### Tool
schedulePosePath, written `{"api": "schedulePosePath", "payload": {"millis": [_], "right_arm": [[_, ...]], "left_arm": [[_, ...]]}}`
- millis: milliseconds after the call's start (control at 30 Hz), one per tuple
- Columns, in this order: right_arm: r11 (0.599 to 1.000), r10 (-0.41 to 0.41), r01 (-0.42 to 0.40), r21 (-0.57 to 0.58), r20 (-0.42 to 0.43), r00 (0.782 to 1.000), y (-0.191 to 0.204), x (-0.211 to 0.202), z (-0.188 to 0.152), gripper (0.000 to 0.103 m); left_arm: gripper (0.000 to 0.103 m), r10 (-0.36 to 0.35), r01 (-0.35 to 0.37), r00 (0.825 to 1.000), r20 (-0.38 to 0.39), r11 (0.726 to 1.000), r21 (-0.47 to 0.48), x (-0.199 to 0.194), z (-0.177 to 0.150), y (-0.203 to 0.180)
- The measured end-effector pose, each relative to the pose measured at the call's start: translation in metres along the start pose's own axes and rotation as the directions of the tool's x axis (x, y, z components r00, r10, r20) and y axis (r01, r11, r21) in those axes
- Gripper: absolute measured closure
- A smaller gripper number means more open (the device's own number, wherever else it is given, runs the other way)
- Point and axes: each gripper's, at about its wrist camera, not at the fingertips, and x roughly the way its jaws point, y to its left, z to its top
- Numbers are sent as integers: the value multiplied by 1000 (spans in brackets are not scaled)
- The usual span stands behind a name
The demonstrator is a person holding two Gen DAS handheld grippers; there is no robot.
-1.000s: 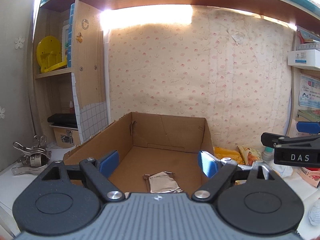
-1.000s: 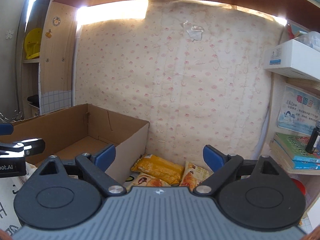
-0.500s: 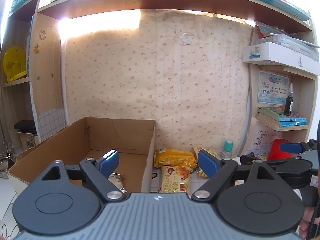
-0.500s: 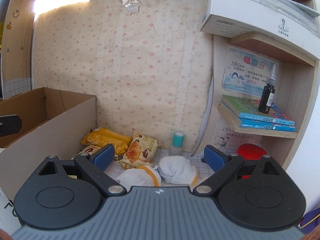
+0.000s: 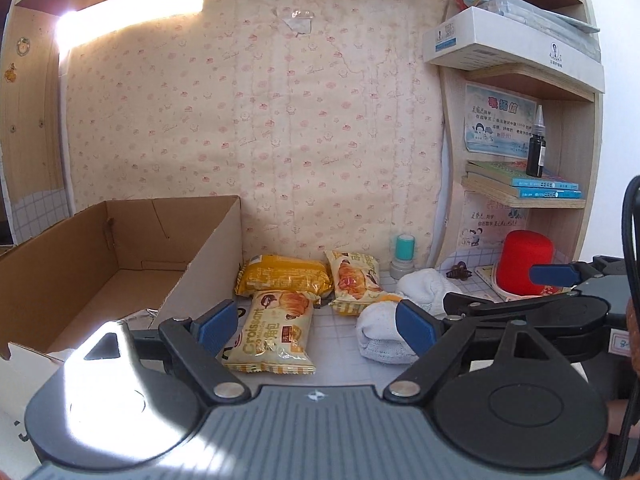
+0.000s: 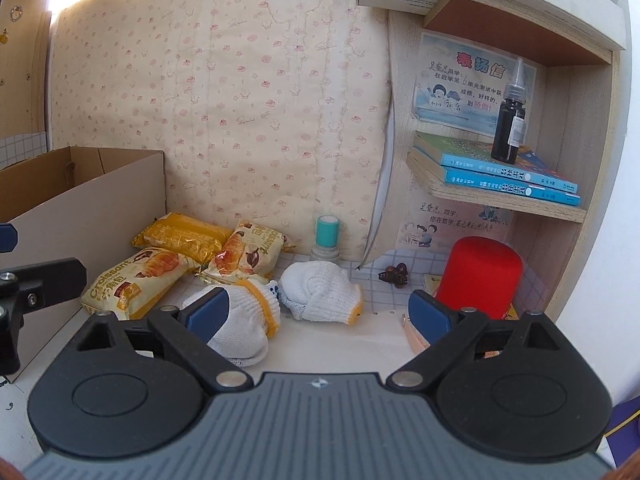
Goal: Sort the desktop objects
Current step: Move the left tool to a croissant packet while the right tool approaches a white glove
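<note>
At the far left of the worktop (image 5: 340,344) stands the box (image 5: 212,256), open-topped, its near wall just beside the snack packs. My left gripper (image 5: 316,322) hangs over the croissant pack (image 5: 276,330) with its jaws spread wide and nothing between the pads. If I drop here, the left finger could knock the box wall or nudge the box aside, since the pack lies close against it. The wrapper looks slick and puffy, so I judge a pinch on its middle may slide off or burst it; a seam edge seems safer.

Behind it the yellow pack (image 5: 282,274) and a second croissant pack (image 5: 354,280) overlap at their edges, so lifting one may drag another along.

Further right, two gloves (image 6: 320,290) lie touching. My right gripper (image 6: 320,314) is also wide open and empty, the nearer glove (image 6: 248,320) partly behind its left finger. Soft knit may snag, and both could come up together.

The two grippers sit close side by side, so they might collide if both reach inward. At the far right, the red cup (image 6: 480,276) stands just beyond my right finger and could be tipped.
</note>
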Motion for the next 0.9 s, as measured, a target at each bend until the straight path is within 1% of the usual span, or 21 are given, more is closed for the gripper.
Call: {"api": "schedulePosePath", "payload": {"millis": [67,167,300,367,467,533,600,700,833,867,900], "right_arm": [[1000,19,-19,-9,2,1000,2,2,-2,9],[998,64,-65,-22,-22,998,8,12,-3,8],[992,122,-122,-9,-41,992,19,30,-1,8],[991,132,-134,-17,-62,989,26,40,1,8],[992,120,-123,-28,-98,988,38,56,4,8],[994,95,-100,-37,-111,989,45,63,5,8],[996,80,-85,-35,-132,988,52,70,6,8],[999,32,-38,-37,-164,986,61,81,4,8],[999,17,-26,-40,-209,978,68,94,-1,8],[999,26,-34,-35,-216,976,68,97,-3,10],[999,43,-49,-24,-223,974,68,99,-5,15]], "left_arm": [[14,9,-9,1000,-7,1000,-9,2,-2,3],[14,26,-26,1000,-8,999,-19,1,-3,10],[14,39,-38,999,6,999,-31,-3,0,19],[14,48,-48,999,16,999,-26,-6,1,22],[14,64,-63,998,23,998,-28,-9,1,29],[14,45,-44,999,18,998,-36,-10,2,33],[15,41,-41,999,17,998,-41,-12,3,34],[15,37,-36,999,24,999,-36,-13,3,33],[15,34,-33,999,25,999,-32,-14,2,32],[15,34,-33,999,25,999,-33,-14,3,31],[14,34,-33,999,25,999,-35,-14,2,31]]}}
